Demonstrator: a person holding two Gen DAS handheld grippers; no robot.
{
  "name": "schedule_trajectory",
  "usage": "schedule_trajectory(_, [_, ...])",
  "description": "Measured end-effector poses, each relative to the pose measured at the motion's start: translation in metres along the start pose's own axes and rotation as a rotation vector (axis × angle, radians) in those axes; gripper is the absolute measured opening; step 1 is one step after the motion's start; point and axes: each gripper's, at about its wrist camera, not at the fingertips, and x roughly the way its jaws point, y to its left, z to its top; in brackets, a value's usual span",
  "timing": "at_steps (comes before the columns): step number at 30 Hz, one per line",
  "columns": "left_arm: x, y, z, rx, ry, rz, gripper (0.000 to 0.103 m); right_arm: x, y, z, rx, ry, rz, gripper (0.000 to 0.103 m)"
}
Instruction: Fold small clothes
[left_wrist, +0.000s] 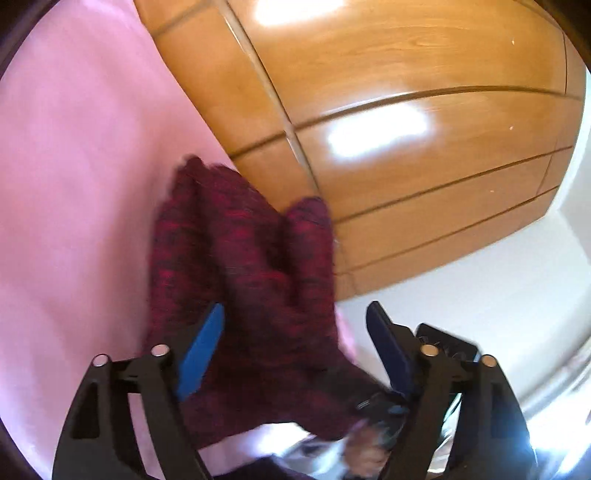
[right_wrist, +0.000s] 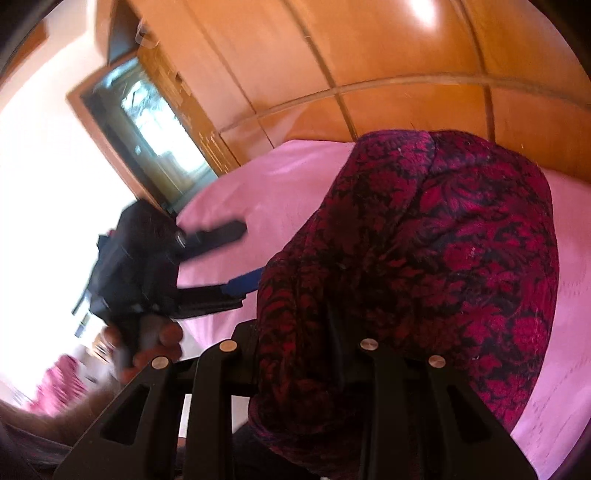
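A dark red and black patterned garment (right_wrist: 443, 258) lies on a pink sheet (right_wrist: 288, 177). In the right wrist view it is bunched up over my right gripper (right_wrist: 295, 332), whose jaws stand close together with the cloth pinched between them; the fingertips are hidden by cloth. In the left wrist view the same garment (left_wrist: 240, 277) lies between and beyond my left gripper's (left_wrist: 295, 325) blue fingers (left_wrist: 203, 350), which are wide apart and hold nothing. My left gripper also shows in the right wrist view (right_wrist: 243, 254), open, just left of the garment.
A wooden wardrobe (left_wrist: 406, 110) with panelled doors stands behind the bed. A mirror or window in a wooden frame (right_wrist: 155, 122) is at the left. The pink sheet (left_wrist: 74, 184) stretches to the left. The view is motion-blurred.
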Motion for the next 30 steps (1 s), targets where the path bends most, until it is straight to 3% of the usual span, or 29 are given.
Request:
schedule_trajectory(6, [0.027, -0.015, 0.0, 0.073, 0.108, 0.117, 0.083, 0.014, 0.03, -0.023, -0.186, 0.002, -0.122, 0.027])
schedule_trajectory(8, [0.041, -0.029, -0.003, 0.16, 0.153, 0.209, 0.063, 0.016, 0.039, -0.027, -0.22, -0.008, -0.151, 0.027])
schedule_trajectory(9, [0.046, -0.036, -0.006, 0.211, 0.162, 0.278, 0.047, 0.016, 0.04, -0.028, -0.231, -0.016, -0.163, 0.028])
schedule_trajectory(13, [0.05, -0.055, -0.013, 0.298, 0.165, 0.347, 0.035, 0.007, 0.031, -0.025, -0.219, -0.032, -0.152, 0.035])
schedule_trajectory(15, [0.053, -0.067, -0.019, 0.344, 0.161, 0.39, 0.034, -0.007, 0.024, -0.023, -0.194, -0.027, -0.061, 0.06])
schedule_trajectory(18, [0.048, -0.073, -0.017, 0.351, 0.151, 0.405, 0.034, -0.044, 0.004, -0.017, -0.076, -0.082, 0.092, 0.065])
schedule_trajectory(19, [0.047, -0.078, -0.018, 0.366, 0.148, 0.414, 0.033, -0.057, -0.005, -0.017, -0.048, -0.105, 0.101, 0.065])
schedule_trajectory(21, [0.046, -0.084, -0.018, 0.395, 0.151, 0.429, 0.033, -0.088, -0.038, -0.022, 0.046, -0.167, 0.076, 0.065])
schedule_trajectory(24, [0.047, -0.095, -0.017, 0.444, 0.156, 0.453, 0.033, -0.102, -0.069, -0.034, 0.106, -0.166, -0.057, 0.059])
schedule_trajectory(30, [0.039, -0.122, -0.012, 0.531, 0.12, 0.517, 0.032, -0.067, -0.067, -0.053, 0.069, -0.087, -0.075, 0.056])
